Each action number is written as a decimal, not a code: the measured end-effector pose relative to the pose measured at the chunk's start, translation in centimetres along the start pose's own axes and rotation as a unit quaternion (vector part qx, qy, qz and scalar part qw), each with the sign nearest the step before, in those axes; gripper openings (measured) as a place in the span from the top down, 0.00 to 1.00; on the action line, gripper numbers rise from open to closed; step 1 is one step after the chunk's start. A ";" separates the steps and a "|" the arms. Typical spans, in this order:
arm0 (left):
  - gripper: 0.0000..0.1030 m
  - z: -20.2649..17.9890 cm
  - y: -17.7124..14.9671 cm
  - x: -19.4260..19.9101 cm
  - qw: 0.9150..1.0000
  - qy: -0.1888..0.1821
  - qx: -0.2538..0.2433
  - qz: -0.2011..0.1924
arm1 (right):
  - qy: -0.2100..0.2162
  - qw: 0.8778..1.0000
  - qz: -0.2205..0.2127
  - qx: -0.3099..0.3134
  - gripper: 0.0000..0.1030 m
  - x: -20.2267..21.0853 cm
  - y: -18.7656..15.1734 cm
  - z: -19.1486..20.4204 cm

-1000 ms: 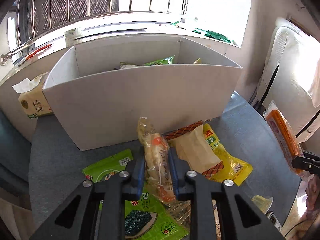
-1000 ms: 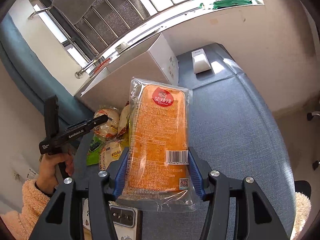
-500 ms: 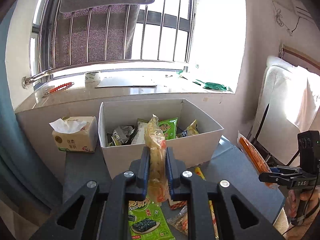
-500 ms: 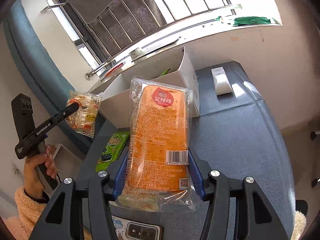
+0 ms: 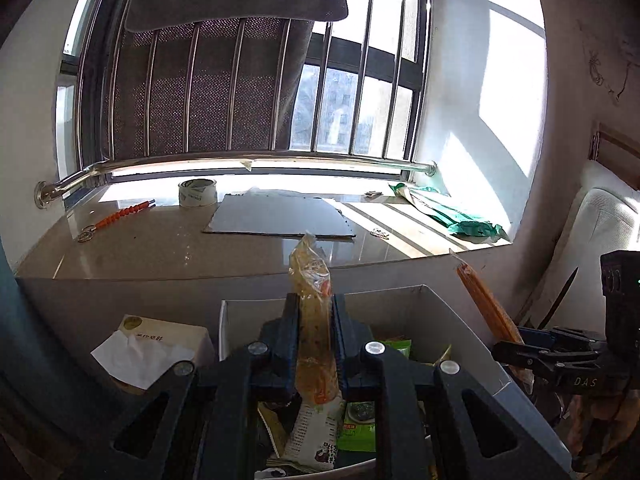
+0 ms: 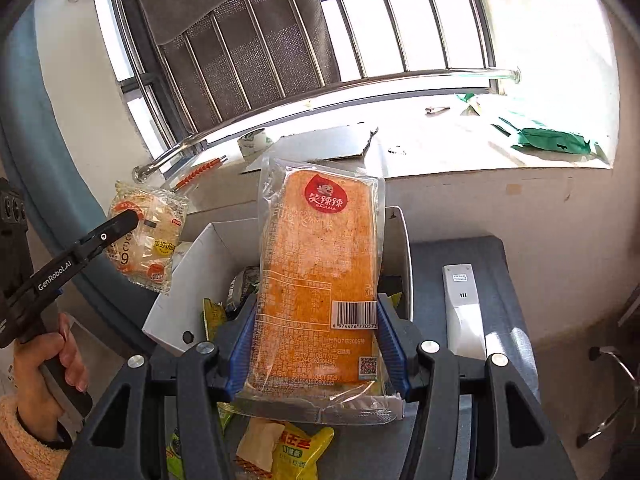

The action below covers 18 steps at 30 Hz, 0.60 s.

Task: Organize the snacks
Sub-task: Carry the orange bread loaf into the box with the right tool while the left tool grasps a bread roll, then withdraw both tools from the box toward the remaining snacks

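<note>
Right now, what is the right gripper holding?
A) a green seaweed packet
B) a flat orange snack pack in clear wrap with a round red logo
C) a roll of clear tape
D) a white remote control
B: the right gripper is shut on the flat orange snack pack, above the white cardboard box; the white remote control lies on the table.

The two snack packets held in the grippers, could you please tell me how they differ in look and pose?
The orange packet in the right gripper is long, flat and single, with a barcode; the clear packet in the left gripper is squarish and holds several small wrapped pieces. The orange packet shows its broad face in the right view; the clear one stands edge-on in the left view. Both are held above the white box.
</note>
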State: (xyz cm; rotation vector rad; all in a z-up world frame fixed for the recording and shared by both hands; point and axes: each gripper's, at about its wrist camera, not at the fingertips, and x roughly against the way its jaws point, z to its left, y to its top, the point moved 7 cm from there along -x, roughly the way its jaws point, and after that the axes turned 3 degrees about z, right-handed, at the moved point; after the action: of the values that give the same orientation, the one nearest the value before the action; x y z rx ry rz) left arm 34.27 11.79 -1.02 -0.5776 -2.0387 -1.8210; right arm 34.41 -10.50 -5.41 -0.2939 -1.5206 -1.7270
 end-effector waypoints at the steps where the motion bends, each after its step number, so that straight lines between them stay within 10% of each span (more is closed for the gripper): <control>1: 0.83 0.2 0.2 -1.0 1.000 0.006 0.000 0.002 | -0.002 1.000 0.004 0.000 0.42 -0.9 0.5 -0.3; 2: 0.78 0.4 0.2 -2.0 1.000 0.010 -0.001 0.010 | -0.004 1.000 0.008 0.002 0.42 -1.7 0.8 -0.5; 5: 0.02 1.4 -1.4 -5.6 0.996 0.006 0.021 0.085 | -0.009 0.999 0.037 0.004 0.18 -4.0 1.0 -0.9; 6: 0.00 1.6 -2.1 -5.9 0.996 0.011 0.021 0.089 | -0.021 0.999 0.043 -0.003 0.01 -4.4 0.9 -1.2; 18: 0.00 1.0 -4.5 0.7 0.997 0.027 -0.022 0.065 | -0.011 1.000 -0.005 0.008 0.00 0.9 -1.0 -0.7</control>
State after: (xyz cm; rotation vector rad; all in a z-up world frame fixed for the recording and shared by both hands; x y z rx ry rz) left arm 31.39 12.44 -4.67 -0.6496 -1.8833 -1.7908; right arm 33.39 -11.50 -5.72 -0.2991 -1.5534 -1.7238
